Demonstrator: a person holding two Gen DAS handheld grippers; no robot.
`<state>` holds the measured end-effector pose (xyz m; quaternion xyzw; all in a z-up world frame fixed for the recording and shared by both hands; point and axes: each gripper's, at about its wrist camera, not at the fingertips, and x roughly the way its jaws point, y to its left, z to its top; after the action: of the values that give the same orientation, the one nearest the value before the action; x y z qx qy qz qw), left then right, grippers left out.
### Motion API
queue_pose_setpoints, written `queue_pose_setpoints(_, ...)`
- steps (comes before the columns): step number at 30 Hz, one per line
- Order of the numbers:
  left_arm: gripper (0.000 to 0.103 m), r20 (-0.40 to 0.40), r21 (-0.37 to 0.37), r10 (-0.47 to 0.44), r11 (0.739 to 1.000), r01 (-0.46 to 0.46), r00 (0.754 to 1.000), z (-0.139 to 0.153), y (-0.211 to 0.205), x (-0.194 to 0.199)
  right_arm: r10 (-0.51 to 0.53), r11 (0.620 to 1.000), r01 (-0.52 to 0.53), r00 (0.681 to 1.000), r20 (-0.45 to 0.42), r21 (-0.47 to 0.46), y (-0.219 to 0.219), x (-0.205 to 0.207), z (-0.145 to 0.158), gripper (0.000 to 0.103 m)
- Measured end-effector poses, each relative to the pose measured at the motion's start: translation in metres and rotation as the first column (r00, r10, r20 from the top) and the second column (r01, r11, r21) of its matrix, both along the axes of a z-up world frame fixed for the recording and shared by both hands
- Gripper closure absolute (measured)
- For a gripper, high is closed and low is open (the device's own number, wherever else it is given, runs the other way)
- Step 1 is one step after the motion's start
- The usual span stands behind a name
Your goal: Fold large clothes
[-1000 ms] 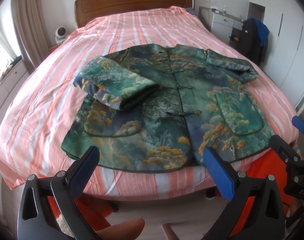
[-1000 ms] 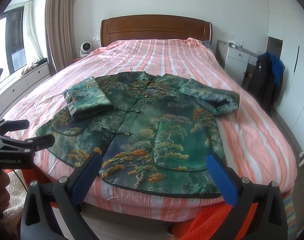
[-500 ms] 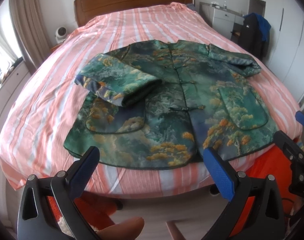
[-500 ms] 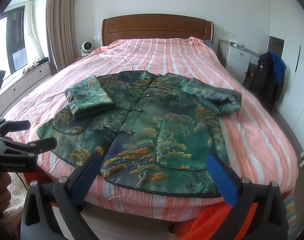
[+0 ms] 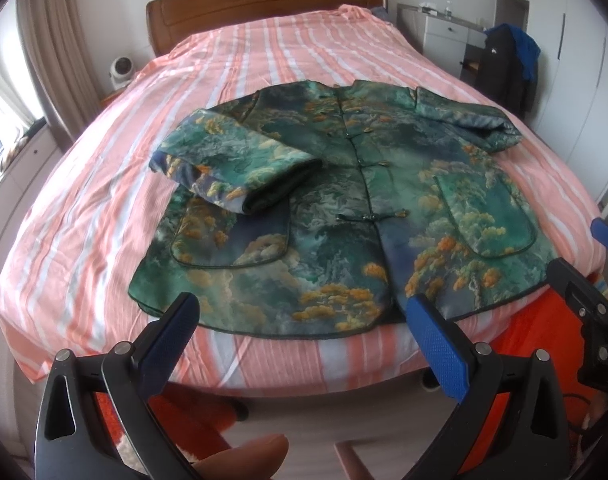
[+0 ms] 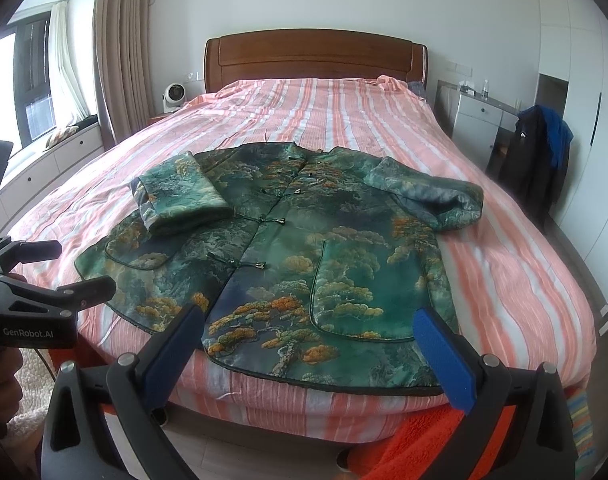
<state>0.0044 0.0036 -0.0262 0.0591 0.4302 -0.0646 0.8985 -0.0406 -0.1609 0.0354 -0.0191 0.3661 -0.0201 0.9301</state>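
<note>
While the striped pink bedspread (image 6: 344,120) fills most of both views, the things around it run left to right from the window bench (image 6: 51,156) and brown curtain (image 6: 119,52), past a small white fan (image 6: 175,97) beside the wooden headboard (image 6: 316,58), to a white dresser (image 6: 478,120) and dark clothes with a blue garment (image 6: 540,156) hanging at the bed's right. An orange rug (image 6: 420,440) lies below the foot of the bed. Nothing stands between the grippers and the bed.

Compared with a second ago, the left wrist view sits higher and slightly closer, so the jacket's hem lies lower in it; the right wrist view has barely shifted, and the jacket itself has not moved.

The green brocade jacket (image 5: 344,216) lies front up near the foot of the bedspread, fastened with knot buttons, patterned with orange and green trees. Its left sleeve (image 5: 231,168) is folded across the chest; its right sleeve (image 6: 428,196) is doubled back at the shoulder.

The left gripper (image 5: 304,324) hovers just off the bed's foot, jaws wide apart, holding nothing. The right gripper (image 6: 312,336) hovers likewise, jaws spread wide and empty.
</note>
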Motion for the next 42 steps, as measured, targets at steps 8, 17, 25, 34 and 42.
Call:
queue_pose_setpoints(8, 0.000, -0.003, 0.001, -0.005, 1.000, 0.005, 1.000, 0.001, -0.001, 0.000, -0.005, 1.000, 0.005, 1.000, 0.003, 0.003, -0.001, -0.001, 0.001, 0.000)
queue_pose_setpoints(17, 0.000, 0.005, -0.002, -0.010, 1.000, 0.010, 1.000, 0.003, -0.002, -0.003, -0.014, 1.000, 0.014, 1.000, 0.009, 0.003, -0.005, -0.002, 0.002, 0.000)
queue_pose_setpoints(25, 0.000, 0.004, 0.001, -0.011, 1.000, 0.011, 1.000, 0.003, -0.004, -0.003, -0.032, 0.999, 0.032, 0.999, -0.006, 0.009, -0.012, 0.000, -0.002, 0.000)
queue_pose_setpoints(34, 0.000, -0.003, -0.002, -0.012, 1.000, 0.012, 1.000, 0.004, -0.005, -0.002, -0.036, 0.999, 0.036, 0.999, -0.011, 0.004, -0.010, 0.000, -0.004, 0.000)
queue_pose_setpoints(42, 0.000, -0.008, -0.011, -0.005, 1.000, 0.005, 1.000, -0.003, 0.003, 0.004, -0.036, 0.999, 0.036, 0.999, -0.012, 0.004, -0.011, 0.000, -0.004, 0.000)
